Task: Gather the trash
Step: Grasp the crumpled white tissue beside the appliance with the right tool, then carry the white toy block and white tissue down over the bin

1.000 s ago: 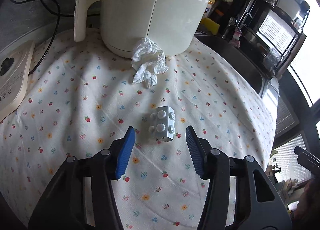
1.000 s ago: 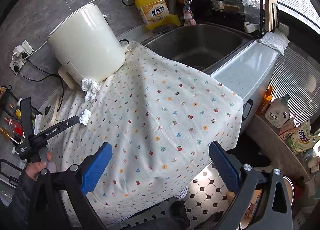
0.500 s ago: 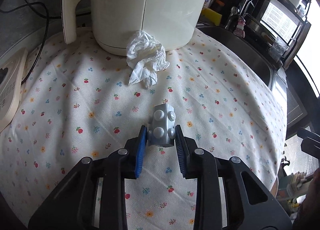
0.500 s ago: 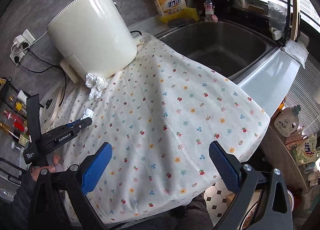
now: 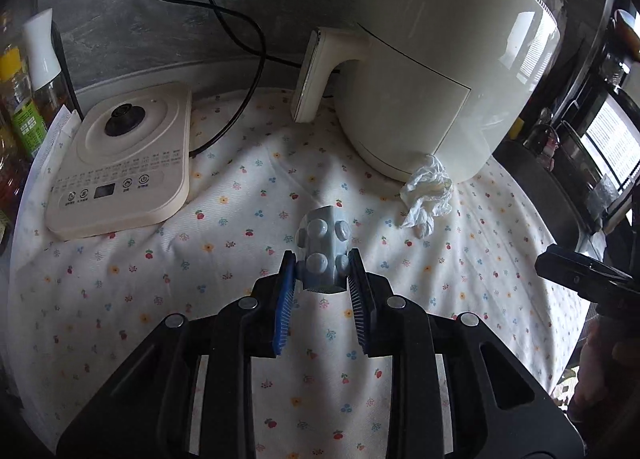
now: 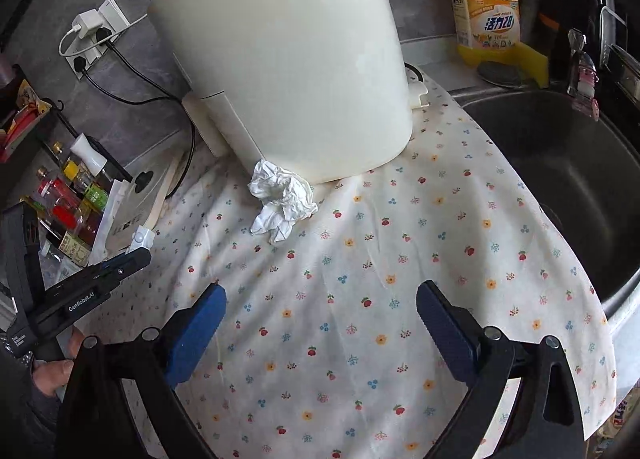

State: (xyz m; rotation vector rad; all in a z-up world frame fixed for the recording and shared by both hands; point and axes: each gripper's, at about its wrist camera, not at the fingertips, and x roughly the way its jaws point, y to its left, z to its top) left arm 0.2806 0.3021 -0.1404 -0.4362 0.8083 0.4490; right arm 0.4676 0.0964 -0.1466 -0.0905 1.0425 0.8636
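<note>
step: carry off the grey studded block [image 5: 322, 249] without squeezing harder, keep it level | left hand-held gripper [image 5: 322, 279]: clamped on block, pitched down above the floral counter [image 5: 120, 299] | right hand-held gripper [image 6: 320, 323]: wide, empty, aimed at crumpled tissue [image 6: 282, 201] against the white appliance [image 6: 288, 51]

left tool [image 5: 322, 273] gripping grey studded block [image 5: 322, 247], seemingly lifted off cloth [image 5: 224, 243]

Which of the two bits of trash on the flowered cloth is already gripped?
The grey studded toy block, clamped in the left gripper. The crumpled white tissue lies free against the base of the white appliance, ahead of the open right gripper.
</note>
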